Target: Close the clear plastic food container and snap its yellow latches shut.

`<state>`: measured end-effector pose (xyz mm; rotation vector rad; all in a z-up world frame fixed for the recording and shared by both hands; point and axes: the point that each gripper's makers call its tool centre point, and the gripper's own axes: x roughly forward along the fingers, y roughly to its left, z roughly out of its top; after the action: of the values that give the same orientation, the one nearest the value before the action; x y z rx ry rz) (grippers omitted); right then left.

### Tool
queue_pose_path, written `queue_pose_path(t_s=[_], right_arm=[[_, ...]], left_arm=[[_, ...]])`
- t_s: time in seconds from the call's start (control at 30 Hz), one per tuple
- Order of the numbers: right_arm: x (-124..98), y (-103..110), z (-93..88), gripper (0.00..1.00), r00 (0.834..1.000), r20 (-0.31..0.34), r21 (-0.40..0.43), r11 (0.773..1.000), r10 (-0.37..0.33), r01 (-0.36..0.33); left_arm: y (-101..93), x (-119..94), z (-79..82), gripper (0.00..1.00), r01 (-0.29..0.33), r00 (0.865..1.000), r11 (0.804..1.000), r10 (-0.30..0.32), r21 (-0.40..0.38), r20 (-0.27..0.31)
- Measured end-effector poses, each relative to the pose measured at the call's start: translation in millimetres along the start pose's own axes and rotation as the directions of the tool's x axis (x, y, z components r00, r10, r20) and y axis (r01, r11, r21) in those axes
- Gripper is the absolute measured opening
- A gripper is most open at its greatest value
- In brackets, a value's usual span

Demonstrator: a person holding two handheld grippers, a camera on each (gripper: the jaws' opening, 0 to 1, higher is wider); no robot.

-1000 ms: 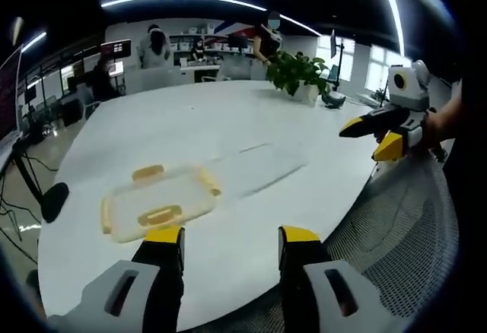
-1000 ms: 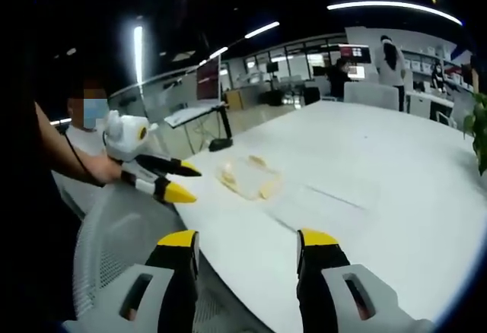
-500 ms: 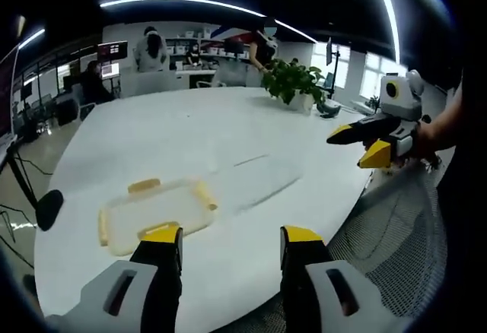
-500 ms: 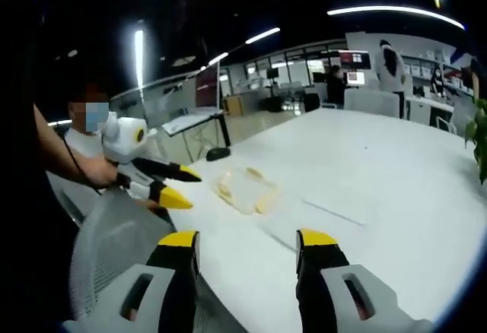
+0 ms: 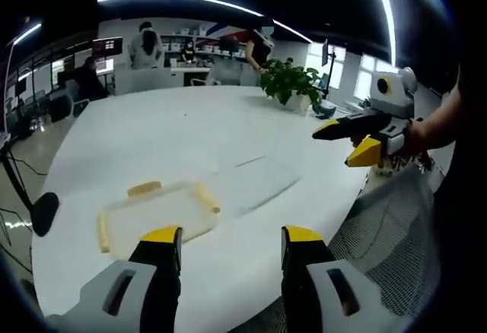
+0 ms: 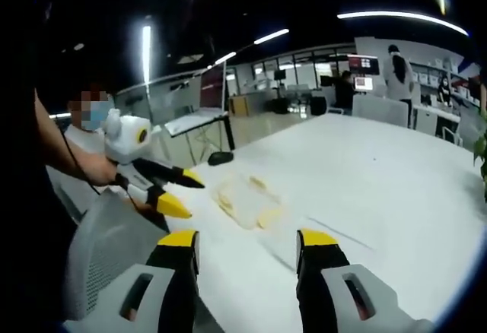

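From my left gripper I see both jaws spread apart with nothing between them, hanging above the near edge of a big white table. The clear container lies flat on the table just beyond my left jaw, its yellow latches showing along its sides. A faint clear sheet-like shape, maybe the lid, lies beside it; I cannot tell for sure. My right gripper hangs in the air off the table's edge, above a mesh chair, jaws parted and empty. A potted plant stands at the far side, well clear of the container. In the right gripper view, the container sits between the two grippers, near the table's edge, and a person sits behind the left gripper.
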<state>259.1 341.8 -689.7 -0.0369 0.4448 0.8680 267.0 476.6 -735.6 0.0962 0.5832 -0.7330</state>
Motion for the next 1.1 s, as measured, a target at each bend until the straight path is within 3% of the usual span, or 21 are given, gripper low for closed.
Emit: queue_pose_path(t_s=[0.3, 0.67, 1.1], right_arm=[[13.2, -1.0, 0.5, 0.50, 1.000, -0.023, -0.019, 1.000, 0.010, -0.010], [27.9, 2.4, 10.5, 0.50, 0.999, -0.030, -0.029, 0.999, 0.028, -0.029], [44.8, -5.6, 13.8, 0.50, 0.999, -0.044, -0.016, 1.000, 0.009, -0.010]], left_arm=[[7.1, -0.5, -0.3, 0.51, 0.019, 1.000, 1.000, -0.019, 0.008, -0.009], [30.3, -5.1, 0.4, 0.51, -0.002, 1.000, 1.000, 0.002, -0.003, -0.011], [46.2, -3.4, -3.2, 0.48, 0.019, 0.999, 1.000, -0.019, -0.004, -0.032]])
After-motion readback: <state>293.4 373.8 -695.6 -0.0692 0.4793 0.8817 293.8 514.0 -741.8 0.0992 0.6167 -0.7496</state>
